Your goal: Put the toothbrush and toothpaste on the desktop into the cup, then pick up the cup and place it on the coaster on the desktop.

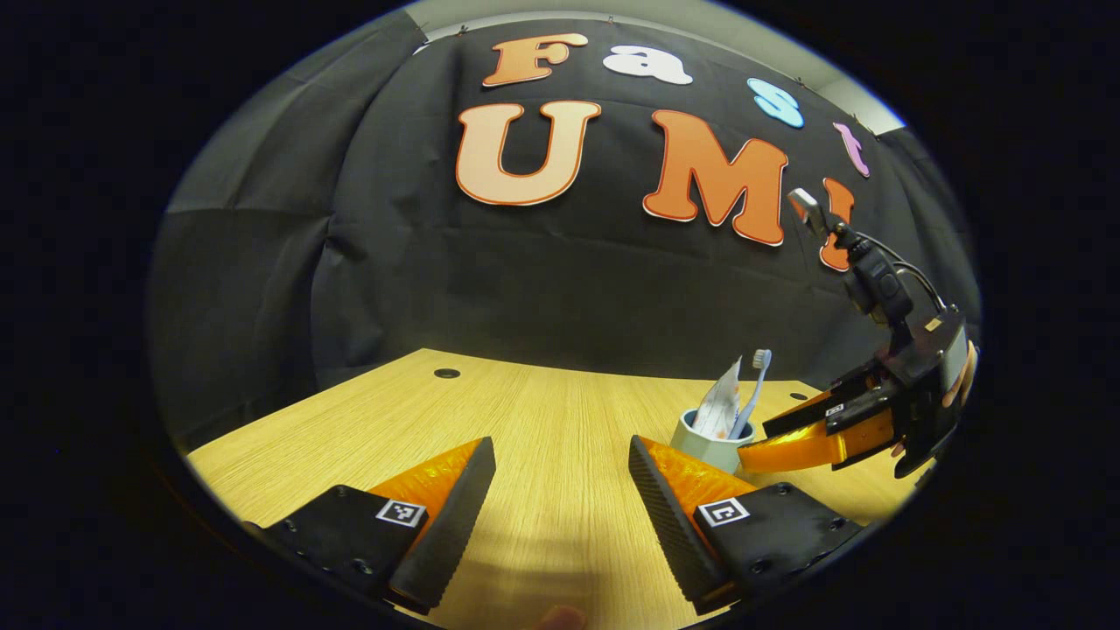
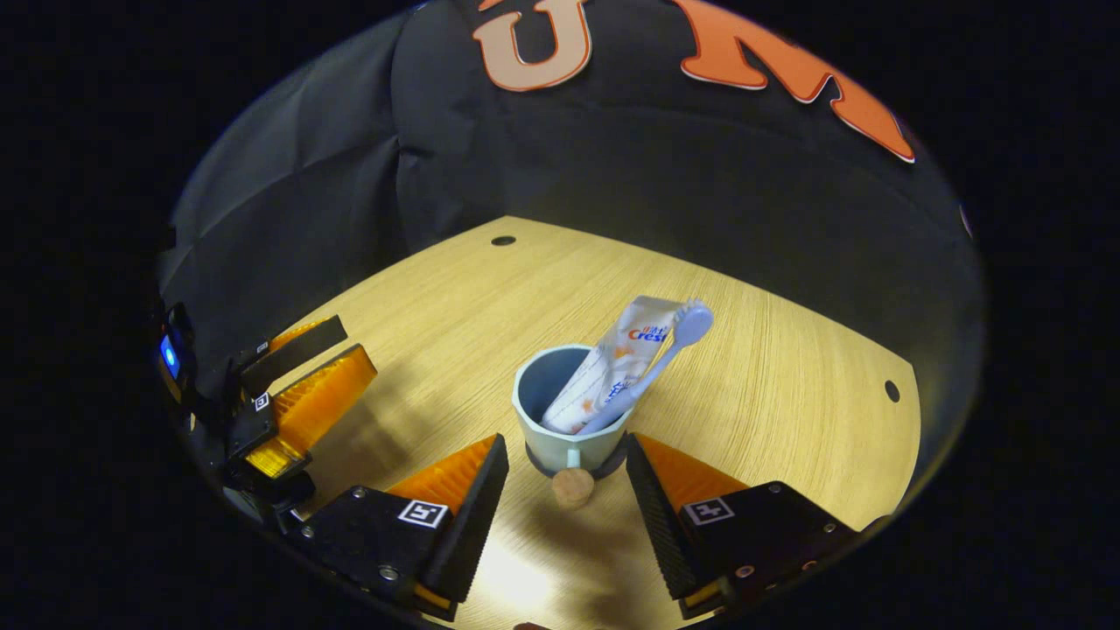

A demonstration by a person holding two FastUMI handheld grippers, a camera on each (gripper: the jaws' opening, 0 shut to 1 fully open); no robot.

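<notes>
A pale blue cup (image 2: 569,411) is seen standing upright on the light wooden table (image 2: 787,385), directly ahead of the right tool (image 2: 567,477), whose two fingers are spread apart, one to each side of the cup's base, with neither seen to press on it. Inside the cup, a toothpaste tube (image 2: 612,359) and a toothbrush (image 2: 652,367) are leaned together. Their long axes are tilted up and away from the camera toward its right, with the brush head uppermost and the tube's flat crimped end just beside it. A small handle with a round cork-coloured knob (image 2: 573,486) is pointed toward the camera, between the fingers. Under the cup a dark edge is glimpsed, which may be a coaster; this cannot be told for certain. The cup is judged to be rigid, smooth and possibly ceramic, so fairly slippery and breakable. A hold across its lower body is judged safest, kept level because the tall contents could tip it. In the left gripper view, the left tool (image 1: 562,490) is held open over bare table, well apart from the cup (image 1: 713,437).
</notes>
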